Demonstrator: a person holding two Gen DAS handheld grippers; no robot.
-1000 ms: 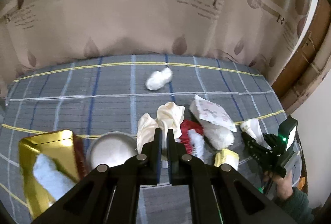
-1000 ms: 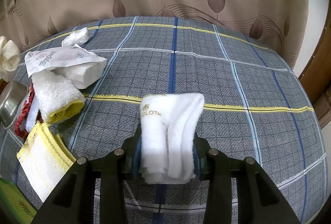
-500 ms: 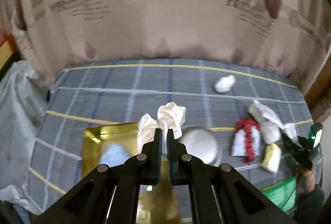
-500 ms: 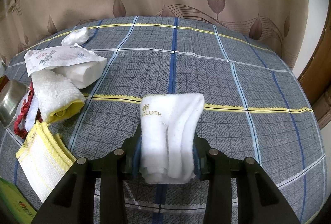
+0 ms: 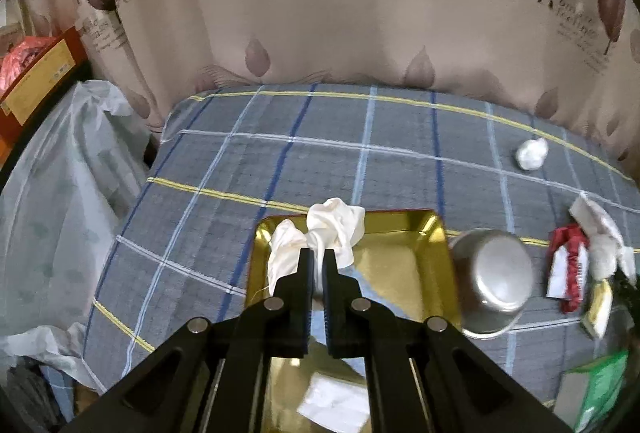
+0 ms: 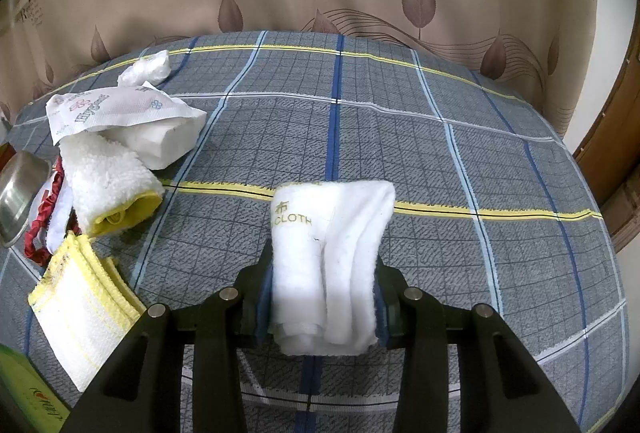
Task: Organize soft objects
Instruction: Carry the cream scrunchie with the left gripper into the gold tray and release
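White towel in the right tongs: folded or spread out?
Folded. The white towel sits as a thick layered bundle, clamped between the right tongs, with stacked folds showing at its near edge.

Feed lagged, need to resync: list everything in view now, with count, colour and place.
cream cloth: 1, cream, pinched over gold tray
gold tray: 1, gold, on checked bedcover
steel bowl: 1, silver, right of tray
crumpled tissue: 1, white, far edge
tissue pack: 1, white, left
fluffy cloth: 1, white-yellow, below pack
flat cloth: 1, white-yellow, near left
red-trimmed item: 1, beside bowl
folded towel: 1, white, clamped
left gripper: black, shut on cream cloth
right gripper: black, shut on towel
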